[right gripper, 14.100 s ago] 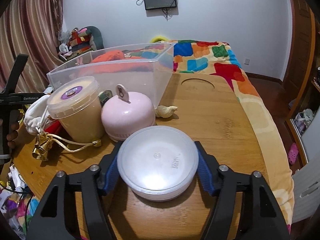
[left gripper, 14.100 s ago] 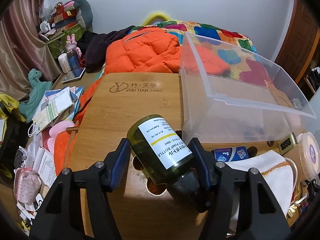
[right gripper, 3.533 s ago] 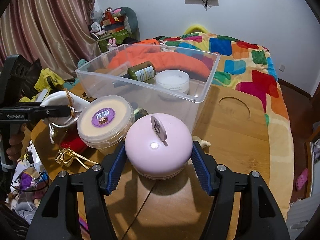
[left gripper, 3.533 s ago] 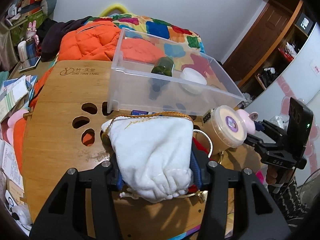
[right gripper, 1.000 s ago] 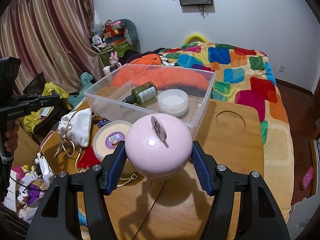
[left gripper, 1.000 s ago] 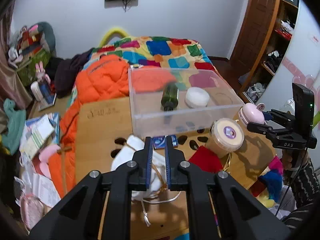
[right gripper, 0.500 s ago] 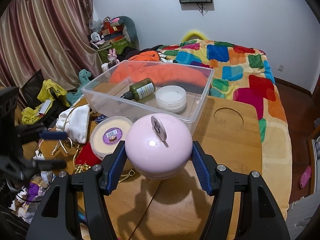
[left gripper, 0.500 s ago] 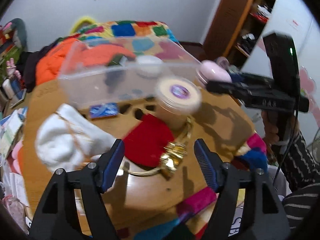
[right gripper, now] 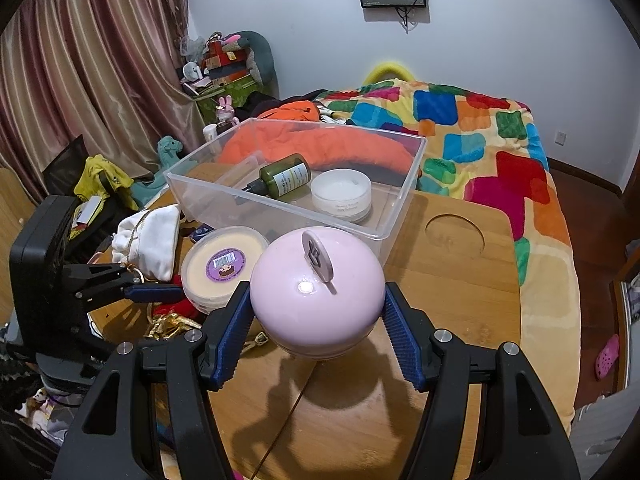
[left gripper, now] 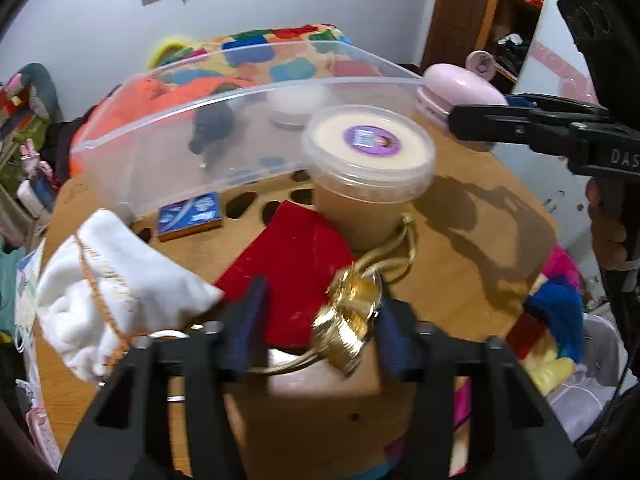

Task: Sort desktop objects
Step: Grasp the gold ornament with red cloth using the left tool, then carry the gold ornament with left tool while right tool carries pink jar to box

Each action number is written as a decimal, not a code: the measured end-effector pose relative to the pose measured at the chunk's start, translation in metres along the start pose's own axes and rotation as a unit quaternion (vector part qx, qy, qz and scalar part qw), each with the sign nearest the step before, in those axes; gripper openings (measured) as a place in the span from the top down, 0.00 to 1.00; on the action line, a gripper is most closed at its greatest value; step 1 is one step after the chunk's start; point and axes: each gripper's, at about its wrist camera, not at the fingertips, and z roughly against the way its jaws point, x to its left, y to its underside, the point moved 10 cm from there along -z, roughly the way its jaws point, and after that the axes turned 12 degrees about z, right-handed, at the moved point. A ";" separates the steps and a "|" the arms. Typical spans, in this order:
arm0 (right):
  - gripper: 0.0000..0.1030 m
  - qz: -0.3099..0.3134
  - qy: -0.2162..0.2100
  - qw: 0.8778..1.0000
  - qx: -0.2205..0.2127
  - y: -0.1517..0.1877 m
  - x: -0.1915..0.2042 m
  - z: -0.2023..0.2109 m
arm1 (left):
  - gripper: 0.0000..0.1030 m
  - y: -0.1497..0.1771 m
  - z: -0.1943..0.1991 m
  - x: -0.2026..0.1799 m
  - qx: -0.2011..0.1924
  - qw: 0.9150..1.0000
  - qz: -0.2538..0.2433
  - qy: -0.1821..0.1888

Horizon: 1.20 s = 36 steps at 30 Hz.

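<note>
Pink, dome-shaped plastic container point(right gripper: 318, 296) with a flat tab on its top sits clenched between the blue-padded jaws of the right gripper point(right gripper: 318, 314), held above the wooden counter point(right gripper: 452, 292) and casting a shadow on it. The clear plastic storage bin point(right gripper: 404, 196) lies straight ahead of those jaws and just beyond the dome, so the coming move, as I judge it, is a short carry forward over the near rim.

Inside the bin, 1 dark green bottle point(right gripper: 282, 179) lies on its side with its long axis running left to right, and 1 round white jar point(right gripper: 341, 192) stands just beside it; the free floor lies to the left of the bottle and to the right of the jar.

The left gripper point(left gripper: 318, 322) has its jaws released, straddling a red pouch point(left gripper: 288, 264) and a blurred gold bell point(left gripper: 350, 316) without closing on either. Just beyond the pouch stands a round cream tub with a purple sticker point(left gripper: 368, 152), touching the bin's wall, with a white drawstring bag point(left gripper: 108, 292) and a small blue box point(left gripper: 189, 215) to the left. The tub stands near the dome's path and could be brushed.
</note>
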 end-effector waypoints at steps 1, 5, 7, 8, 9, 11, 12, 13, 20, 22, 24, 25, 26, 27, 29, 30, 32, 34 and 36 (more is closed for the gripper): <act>0.42 -0.001 0.000 1.000 -0.001 -0.001 0.000 0.000 | 0.73 -0.001 0.002 0.001 0.003 1.000 0.010 0.015; 0.42 -0.003 -0.005 1.000 -0.009 -0.008 0.002 0.002 | 0.79 -0.006 0.007 0.010 0.004 0.999 0.039 0.031; 0.42 0.000 -0.005 1.000 -0.011 -0.010 0.004 0.003 | 0.79 -0.010 0.012 0.011 0.000 0.998 0.050 0.043; 0.42 0.001 -0.005 1.000 -0.012 -0.011 0.005 0.004 | 0.79 -0.012 0.015 0.012 -0.003 0.997 0.055 0.049; 0.42 0.002 -0.005 1.000 -0.013 -0.012 0.005 0.004 | 0.79 -0.014 0.019 0.013 -0.008 0.997 0.060 0.054; 0.42 0.002 -0.006 1.000 -0.014 -0.014 0.006 0.004 | 0.79 -0.020 0.031 0.014 -0.021 0.995 0.069 0.062; 0.42 0.002 -0.006 1.000 -0.014 -0.015 0.006 0.005 | 0.79 -0.024 0.037 0.016 -0.029 0.994 0.076 0.066; 0.42 0.001 -0.006 1.000 -0.015 -0.016 0.006 0.005 | 0.79 -0.027 0.041 0.017 -0.032 0.993 0.082 0.073; 0.42 0.002 -0.004 1.000 -0.027 -0.029 0.006 0.010 | 0.80 -0.055 0.075 0.033 -0.065 0.985 0.123 0.106; 0.42 0.006 -0.003 1.000 -0.030 -0.033 0.006 0.011 | 0.80 -0.062 0.083 0.038 -0.070 0.981 0.134 0.121; 0.42 0.009 -0.001 0.999 -0.034 -0.038 0.006 0.013 | 0.80 -0.070 0.089 0.042 -0.079 0.980 0.136 0.121; 0.42 0.010 -0.001 0.999 -0.035 -0.040 0.005 0.013 | 0.80 -0.074 0.093 0.043 -0.085 0.980 0.136 0.122; 0.42 0.012 0.000 0.999 -0.037 -0.043 0.005 0.013 | 0.80 -0.079 0.096 0.043 -0.091 0.979 0.135 0.122; 0.42 0.014 0.001 0.999 -0.039 -0.045 0.005 0.014 | 0.80 -0.085 0.101 0.044 -0.099 0.979 0.133 0.120; 0.42 0.016 0.001 0.999 -0.041 -0.050 0.005 0.013 | 0.80 -0.096 0.109 0.044 -0.114 0.978 0.128 0.119; 0.42 0.017 0.001 0.999 -0.042 -0.053 0.005 0.012 | 0.80 -0.102 0.113 0.043 -0.121 0.978 0.124 0.120; 0.42 0.020 0.002 0.999 -0.044 -0.058 0.004 0.011 | 0.80 -0.112 0.118 0.044 -0.133 0.978 0.117 0.114; 0.42 0.019 0.000 0.999 -0.046 -0.064 0.003 0.007 | 0.80 -0.123 0.120 0.047 -0.140 0.977 0.115 0.112; 0.42 0.018 -0.002 0.999 -0.047 -0.069 0.002 0.005 | 0.80 -0.132 0.118 0.051 -0.141 0.977 0.118 0.111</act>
